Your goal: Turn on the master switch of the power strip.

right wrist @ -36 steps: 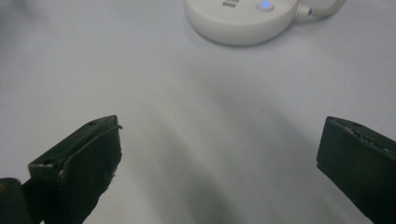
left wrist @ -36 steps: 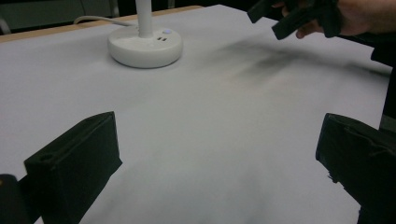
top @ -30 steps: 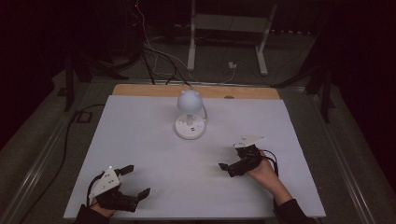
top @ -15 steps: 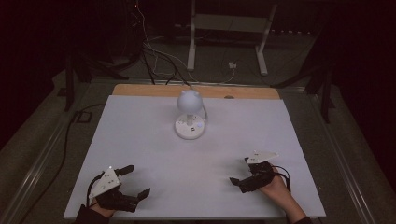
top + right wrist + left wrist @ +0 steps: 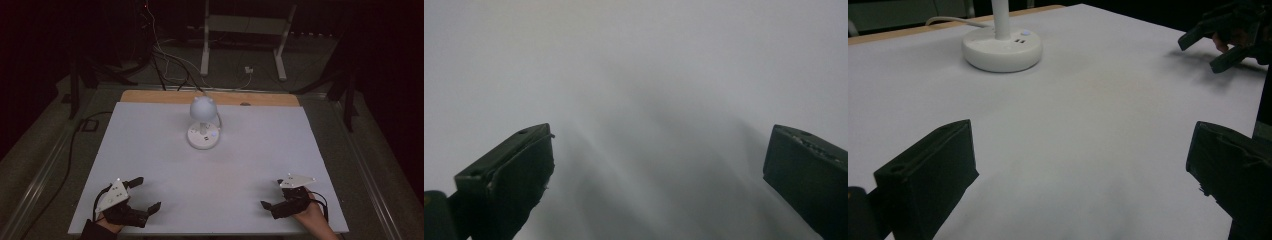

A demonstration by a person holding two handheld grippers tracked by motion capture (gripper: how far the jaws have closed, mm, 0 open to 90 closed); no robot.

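- The left gripper (image 5: 142, 195) rests low at the near left corner of the white table (image 5: 150, 145), held by the person's left hand (image 5: 107, 220); its jaws are spread wide with nothing between them.
- The right gripper (image 5: 272, 195) sits at the near right corner, held by the right hand (image 5: 310, 217), jaws pointing toward the table's middle, parted and empty.
- In the right gripper view its jaws stand far apart over bare, blurred white surface.
- A small white desk lamp (image 5: 203, 122) with a round base (image 5: 1002, 47) and domed head stands at the table's far middle, well apart from both grippers.
- In the left gripper view the lamp base lies ahead, left of centre, and the right gripper (image 5: 1208, 47) shows at upper right.
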